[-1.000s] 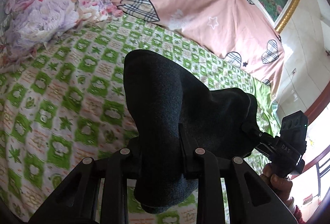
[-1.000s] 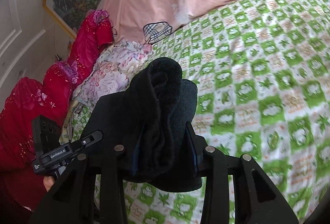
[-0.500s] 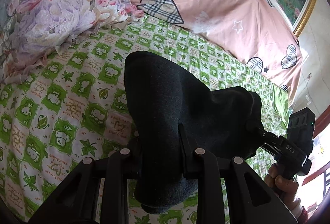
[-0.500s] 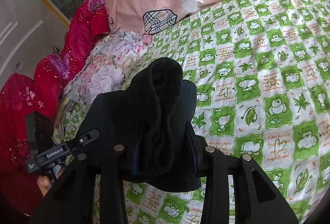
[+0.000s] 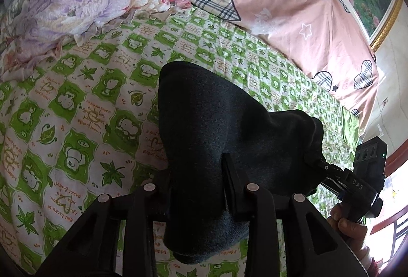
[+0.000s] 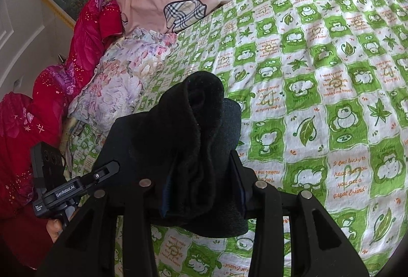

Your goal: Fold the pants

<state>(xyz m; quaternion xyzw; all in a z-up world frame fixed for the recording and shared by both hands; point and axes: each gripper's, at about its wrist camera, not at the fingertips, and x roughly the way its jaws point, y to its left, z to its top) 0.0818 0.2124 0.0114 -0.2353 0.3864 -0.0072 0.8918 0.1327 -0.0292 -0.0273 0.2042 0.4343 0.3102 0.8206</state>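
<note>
Gripping the dark pants (image 5: 204, 139) at two spots lets both grippers carry them, bunched, above the green checked bed sheet (image 5: 76, 124). The left gripper (image 5: 199, 190), its jaws having just eased wider, pinches thick folds; the right gripper (image 6: 204, 187) clamps another bundle, keeping the cloth spread between them.

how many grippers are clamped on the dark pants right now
2. The left gripper holds one bunched end of the dark pants, jaws just easing wider; the right gripper holds the other end, both above the green checked bedsheet.
</note>
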